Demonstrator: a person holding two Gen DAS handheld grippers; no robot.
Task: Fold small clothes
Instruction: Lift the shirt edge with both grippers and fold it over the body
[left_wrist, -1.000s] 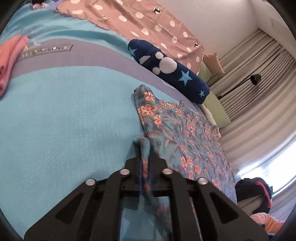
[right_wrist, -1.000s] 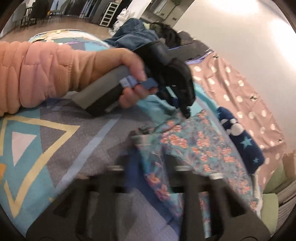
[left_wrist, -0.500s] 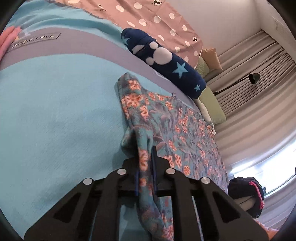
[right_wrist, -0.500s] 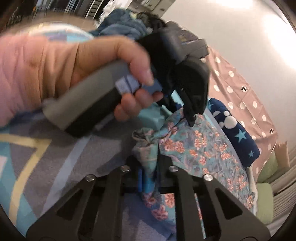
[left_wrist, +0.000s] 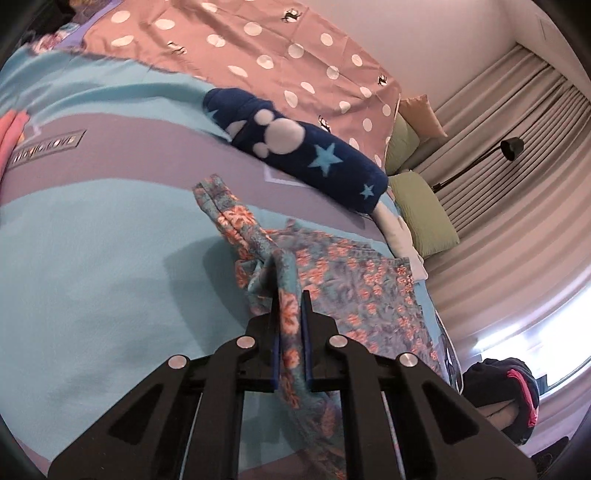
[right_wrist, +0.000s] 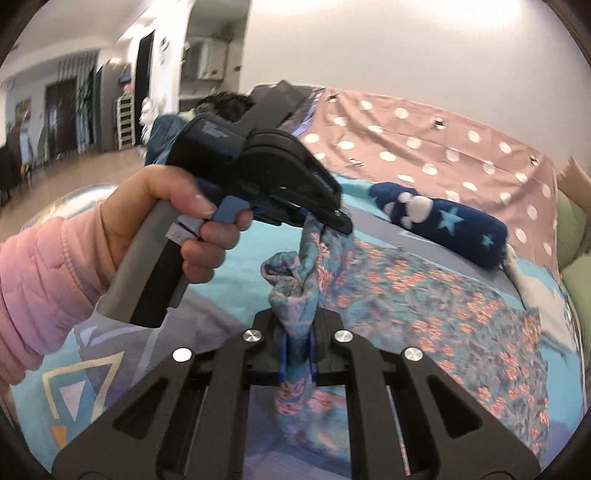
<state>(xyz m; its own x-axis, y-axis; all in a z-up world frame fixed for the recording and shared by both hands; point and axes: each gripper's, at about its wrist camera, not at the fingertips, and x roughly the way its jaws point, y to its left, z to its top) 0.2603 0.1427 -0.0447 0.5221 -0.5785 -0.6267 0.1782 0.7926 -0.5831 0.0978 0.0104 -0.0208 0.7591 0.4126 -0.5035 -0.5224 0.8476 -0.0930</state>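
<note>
The floral cloth (left_wrist: 354, 280), teal with orange flowers, lies spread on a turquoise and grey bed cover (left_wrist: 96, 266), its near edge gathered into folds and lifted off the cover.

In the left wrist view, the left gripper (left_wrist: 290, 314) is clenched on a bunched strip of that edge; the fabric runs up between the two black fingers and hangs down behind them. The rest of the cloth spreads to the right and far side. Beyond it lies a navy roll (left_wrist: 295, 151) with white dots and pale blue stars, and farther still a pink dotted sheet (left_wrist: 258, 51). Green pillows (left_wrist: 424, 218) sit at the far right, with a black lamp (left_wrist: 511, 147) before grey curtains (left_wrist: 517, 221). A pink garment (left_wrist: 13, 133) shows at the left edge.

In the right wrist view, the right gripper (right_wrist: 297, 332) is clamped on another twisted bunch of the cloth (right_wrist: 424, 295), which rises from its fingers in a knot-like fold. Just above and to the left, a hand (right_wrist: 166, 221) in a pink sleeve (right_wrist: 40, 288) holds the left gripper (right_wrist: 332, 221) by its grey handle; its tip pinches the cloth's edge close beside the right gripper's hold. The cloth fans out to the right across the cover (right_wrist: 240, 251). The navy roll (right_wrist: 443, 221) and dotted sheet (right_wrist: 424, 155) lie on the far side.
</note>
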